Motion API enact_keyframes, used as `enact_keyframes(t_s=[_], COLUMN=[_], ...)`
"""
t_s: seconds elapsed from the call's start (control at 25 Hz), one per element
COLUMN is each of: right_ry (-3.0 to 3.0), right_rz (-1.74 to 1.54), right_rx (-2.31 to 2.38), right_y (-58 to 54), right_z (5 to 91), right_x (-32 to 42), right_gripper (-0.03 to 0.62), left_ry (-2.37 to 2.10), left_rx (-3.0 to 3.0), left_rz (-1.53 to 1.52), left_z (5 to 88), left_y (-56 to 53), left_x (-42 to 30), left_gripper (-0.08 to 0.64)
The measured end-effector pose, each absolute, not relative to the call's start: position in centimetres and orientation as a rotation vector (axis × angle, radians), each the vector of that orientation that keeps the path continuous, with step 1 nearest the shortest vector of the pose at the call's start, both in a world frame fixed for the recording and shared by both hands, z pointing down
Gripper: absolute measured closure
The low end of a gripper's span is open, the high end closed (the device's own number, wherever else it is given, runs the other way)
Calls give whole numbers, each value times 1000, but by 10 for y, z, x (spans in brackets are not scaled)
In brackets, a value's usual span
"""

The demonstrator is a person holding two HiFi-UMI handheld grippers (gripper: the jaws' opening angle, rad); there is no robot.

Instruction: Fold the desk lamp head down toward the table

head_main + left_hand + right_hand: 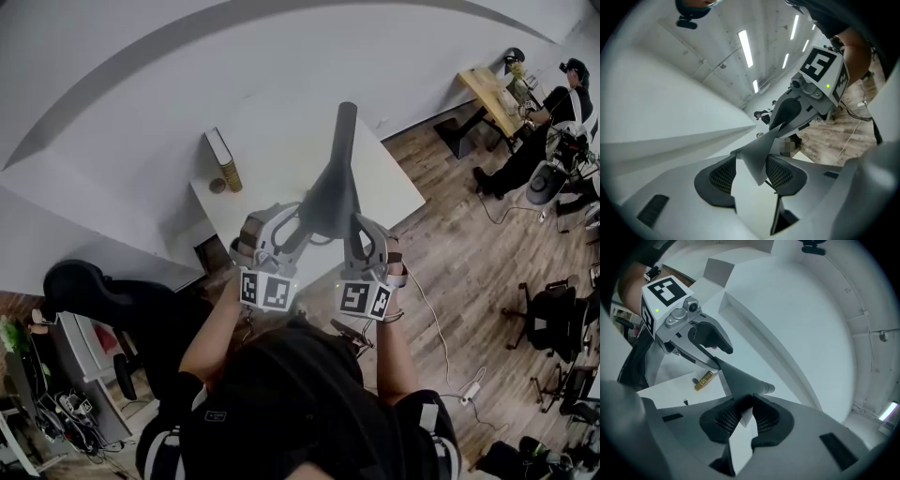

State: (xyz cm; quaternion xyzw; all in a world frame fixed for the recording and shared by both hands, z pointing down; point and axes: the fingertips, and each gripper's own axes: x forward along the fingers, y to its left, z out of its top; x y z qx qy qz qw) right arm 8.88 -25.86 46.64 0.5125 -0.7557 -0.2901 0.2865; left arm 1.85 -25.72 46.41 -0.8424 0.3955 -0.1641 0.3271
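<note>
The desk lamp's grey head (330, 202) hangs between my two grippers above the white table (394, 187), and its arm (344, 127) runs away from me. My left gripper (292, 220) stands open at the head's left side. In the left gripper view the head's thin edge (757, 154) lies between the wide-apart pads (723, 176), and my left gripper (752, 171) is not pressing on it. My right gripper (358, 225) is shut on the head's right edge. In the right gripper view its pads (765, 420) pinch that edge (738, 378) around my right gripper (743, 420).
A standing book (218, 145) and a gold cylinder (230, 175) sit at the table's far left corner. A seated person (553, 122) works at a wooden desk far right. Office chairs (548, 319) and cables stand on the wood floor.
</note>
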Motion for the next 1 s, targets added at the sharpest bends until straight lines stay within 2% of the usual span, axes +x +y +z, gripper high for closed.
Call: enact_keyframes(t_s=[0.24,0.52,1.0], right_ry=[-2009,-1993,-1879], right_rz=[-781,-798,-898], right_rx=[1368,1375,1304], right_y=[-257,-258,-263], right_z=[468,469,510], right_x=[88,89,88], right_gripper=[518,523,494], left_ry=[895,877,866], left_rx=[-2037,-1987,-1843], left_rz=[-552,-586,-629], left_z=[464,469,511], left_y=[-258,-261,-265], left_x=[37,46,46], left_gripper=[352,489,476])
